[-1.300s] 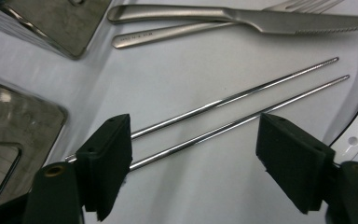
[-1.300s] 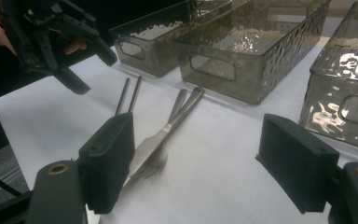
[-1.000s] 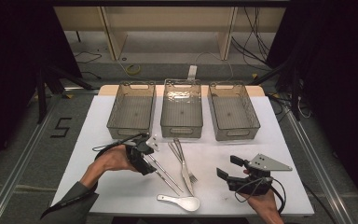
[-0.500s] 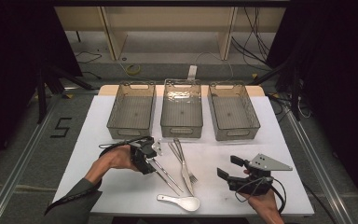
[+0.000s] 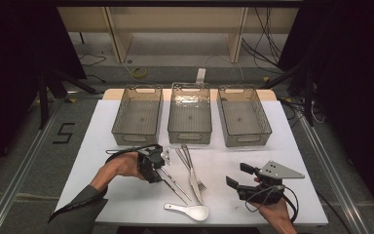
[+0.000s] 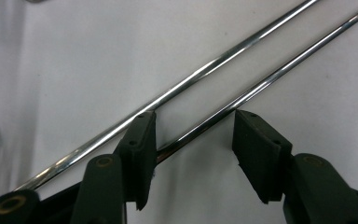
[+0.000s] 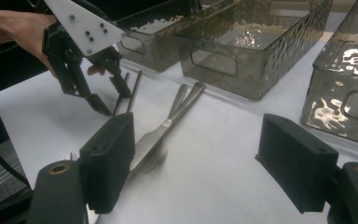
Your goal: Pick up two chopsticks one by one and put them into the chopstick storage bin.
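A single mark can be read: a dark numeral 5 (image 5: 64,132) on the grey floor (image 5: 24,146), off to the left of the left tool (image 5: 157,168) and beyond the table's (image 5: 97,146) left edge.

Three clear bins are sitting in a row along the far side of the table (image 5: 292,146): a left bin (image 5: 137,117), a middle bin (image 5: 190,114) and a right bin (image 5: 243,117); two grippers are showing, the left gripper (image 5: 161,168) and the right gripper (image 5: 238,175), one in each of two hands. Two metal chopsticks (image 5: 175,183) are lying side by side; one knife (image 5: 193,178) and one fork (image 5: 200,184) are lying together just beside them; one white spoon (image 5: 187,210) is lying nearest the person.
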Action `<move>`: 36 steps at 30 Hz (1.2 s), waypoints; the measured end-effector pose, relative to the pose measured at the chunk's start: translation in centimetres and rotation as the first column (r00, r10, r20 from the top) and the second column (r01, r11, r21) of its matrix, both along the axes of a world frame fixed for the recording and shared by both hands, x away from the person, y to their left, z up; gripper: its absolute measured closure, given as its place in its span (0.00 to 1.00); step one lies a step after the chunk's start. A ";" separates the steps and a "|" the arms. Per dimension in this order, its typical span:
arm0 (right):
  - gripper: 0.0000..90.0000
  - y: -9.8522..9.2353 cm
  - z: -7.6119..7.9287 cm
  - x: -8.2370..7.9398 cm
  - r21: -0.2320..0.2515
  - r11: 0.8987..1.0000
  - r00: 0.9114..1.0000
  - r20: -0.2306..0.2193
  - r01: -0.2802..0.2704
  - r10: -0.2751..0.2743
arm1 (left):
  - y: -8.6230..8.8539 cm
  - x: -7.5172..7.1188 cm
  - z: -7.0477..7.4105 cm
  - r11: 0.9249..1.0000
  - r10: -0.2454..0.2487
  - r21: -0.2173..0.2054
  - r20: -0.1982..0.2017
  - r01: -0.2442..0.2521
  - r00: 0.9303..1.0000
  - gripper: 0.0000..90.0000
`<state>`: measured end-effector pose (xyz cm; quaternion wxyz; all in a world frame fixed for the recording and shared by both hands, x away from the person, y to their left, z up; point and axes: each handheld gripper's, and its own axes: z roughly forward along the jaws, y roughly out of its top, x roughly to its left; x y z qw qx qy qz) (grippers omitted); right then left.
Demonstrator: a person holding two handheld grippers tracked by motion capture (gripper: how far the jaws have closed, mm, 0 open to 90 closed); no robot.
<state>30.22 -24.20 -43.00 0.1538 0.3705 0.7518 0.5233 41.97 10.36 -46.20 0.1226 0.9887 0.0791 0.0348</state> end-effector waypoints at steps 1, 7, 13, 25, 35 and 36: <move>0.31 0.0 0.0 0.0 0.000 1.000 1.000 0.000 0.000 0.000 | 0.0 0.0 0.0 1.000 0.000 0.000 0.000 0.000 1.000 0.55; 0.31 0.0 0.0 0.0 -0.004 1.000 1.000 -0.003 -0.002 0.002 | 0.1 -0.2 0.1 0.999 -0.005 0.048 -0.038 0.007 0.999 0.61; 0.31 0.0 0.0 0.0 -0.007 1.000 1.000 -0.005 -0.001 0.001 | 0.5 -0.8 0.2 0.997 -0.034 0.067 -0.043 0.037 0.999 0.69; 0.31 0.1 0.0 0.0 -0.019 1.000 1.000 -0.010 0.001 -0.001 | 2.0 -2.1 0.2 0.994 -0.086 0.065 -0.032 0.088 0.996 0.81; 0.31 0.2 -0.1 0.1 -0.034 0.999 1.000 -0.015 -0.002 0.001 | 2.9 -3.6 0.2 0.986 -0.135 0.095 -0.023 0.136 0.991 0.89; 0.31 0.2 -0.1 0.1 -0.035 0.999 1.000 -0.016 -0.001 0.000 | 2.9 -3.6 0.2 0.986 -0.135 0.095 -0.023 0.136 0.991 0.89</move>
